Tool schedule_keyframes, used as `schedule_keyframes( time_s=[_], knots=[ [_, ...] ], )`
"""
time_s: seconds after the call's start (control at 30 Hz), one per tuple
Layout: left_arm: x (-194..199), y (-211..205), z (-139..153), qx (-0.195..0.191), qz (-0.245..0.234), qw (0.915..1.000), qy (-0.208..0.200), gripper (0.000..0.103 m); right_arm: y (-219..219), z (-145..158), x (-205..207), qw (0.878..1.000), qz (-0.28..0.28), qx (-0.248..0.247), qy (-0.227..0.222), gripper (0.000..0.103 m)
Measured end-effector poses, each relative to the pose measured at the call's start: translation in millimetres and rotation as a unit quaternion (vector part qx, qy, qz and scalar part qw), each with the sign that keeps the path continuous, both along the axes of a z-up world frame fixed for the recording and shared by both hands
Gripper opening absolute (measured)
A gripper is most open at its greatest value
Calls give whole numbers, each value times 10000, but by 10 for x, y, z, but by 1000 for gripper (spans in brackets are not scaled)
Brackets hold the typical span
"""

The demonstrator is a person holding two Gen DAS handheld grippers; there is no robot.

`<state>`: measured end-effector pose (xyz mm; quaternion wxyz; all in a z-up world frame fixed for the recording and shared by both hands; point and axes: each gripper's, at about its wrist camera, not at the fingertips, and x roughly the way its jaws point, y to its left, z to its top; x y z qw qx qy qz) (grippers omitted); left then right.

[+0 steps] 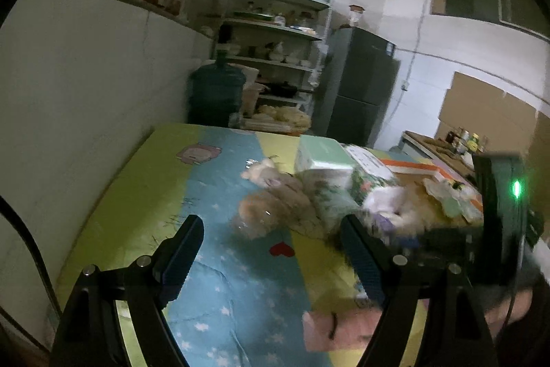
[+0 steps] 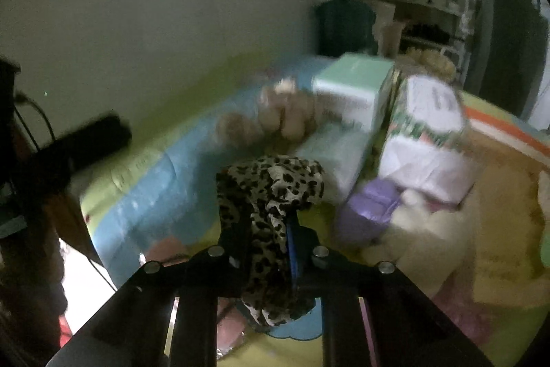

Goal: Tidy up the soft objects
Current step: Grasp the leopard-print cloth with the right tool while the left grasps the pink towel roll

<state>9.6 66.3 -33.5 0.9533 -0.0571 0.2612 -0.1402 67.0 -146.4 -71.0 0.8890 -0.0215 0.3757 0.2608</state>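
Note:
My left gripper (image 1: 270, 246) is open and empty above the colourful bedspread (image 1: 220, 263). A tan plush toy (image 1: 275, 205) lies just beyond its fingertips. My right gripper (image 2: 266, 212) is shut on a leopard-print cloth (image 2: 271, 195), which drapes over its fingers and hangs down between them. The plush toy (image 2: 282, 116) lies farther off in the right wrist view, blurred. A purple soft item (image 2: 371, 208) and a cream plush (image 2: 422, 236) lie to the right of the cloth.
A mint-green box (image 1: 323, 157) and patterned packages (image 2: 426, 133) stand on the bed behind the toys. An orange-edged flat box (image 1: 422, 167) lies at the right. A wall runs along the left. A water jug (image 1: 216, 92), shelves and a fridge (image 1: 357, 85) stand beyond the bed.

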Motion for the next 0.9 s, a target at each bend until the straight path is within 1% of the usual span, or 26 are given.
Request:
schedule_keyframes(
  time_s=[0.1, 0.17, 0.2, 0.23, 0.27, 0.3, 0.33, 0.37, 0.4, 0.43, 0.47, 0.53, 0.57, 0.6, 0.63, 0.7, 0.73, 0.83, 0.9],
  knots=[
    [-130, -111, -39, 167, -352, 9992, -104, 82, -59, 122, -40, 9998, -52, 119, -180, 17],
    [-259, -212, -88, 444, -878, 9949, -240, 82, -101, 192, -62, 9995, -71, 142, -260, 17],
    [-298, -248, -102, 556, -1087, 9921, -282, 82, -125, 215, -71, 9995, -81, 143, -283, 17],
    [-370, -306, -130, 752, -1501, 9852, -354, 81, -147, 238, -94, 9993, -99, 148, -315, 17],
    [-423, -332, -153, 892, -1790, 9790, -405, 80, -161, 252, -107, 9993, -106, 150, -328, 17],
    [-491, -375, -171, 1081, -2127, 9700, -477, 75, -177, 268, -122, 9992, -116, 150, -344, 17],
    [-563, -415, -187, 1296, -2444, 9594, -558, 74, -195, 280, -137, 9992, -131, 153, -357, 17],
    [-642, -452, -202, 1547, -2734, 9468, -696, 74, -222, 285, -160, 9991, -145, 161, -368, 17],
    [-707, -479, -219, 1766, -2919, 9362, -844, 74, -242, 291, -178, 9990, -162, 173, -371, 17],
    [-773, -509, -251, 2040, -3081, 9236, -1016, 74, -258, 295, -185, 9990, -177, 182, -373, 17],
    [-805, -538, -282, 2260, -3177, 9141, -1110, 74, -263, 299, -201, 9989, -198, 185, -380, 17],
    [-839, -619, -376, 2658, -3394, 8948, -1162, 73, -270, 310, -230, 9988, -251, 175, -390, 17],
    [-851, -654, -441, 2805, -3484, 8867, -1172, 72, -281, 312, -242, 9987, -279, 164, -383, 17],
    [-845, -687, -511, 2937, -3558, 8795, -1167, 68, -285, 310, -248, 9987, -298, 154, -377, 17],
    [-825, -701, -558, 2988, -3593, 8768, -1134, 66, -285, 307, -257, 9987, -316, 138, -370, 17],
    [-776, -703, -629, 3058, -3619, 8742, -1067, 65, -272, 304, -255, 9987, -358, 95, -355, 17],
    [-752, -690, -650, 3069, -3620, 8737, -1069, 63, -273, 302, -254, 9986, -379, 86, -349, 17],
    [-645, -654, -643, 3013, -3641, 8751, -1044, 62, -290, 287, -253, 9984, -447, 85, -330, 17],
    [-593, -641, -650, 3065, -3667, 8726, -1005, 62, -306, 280, -233, 9982, -495, 100, -323, 17]
  ],
)
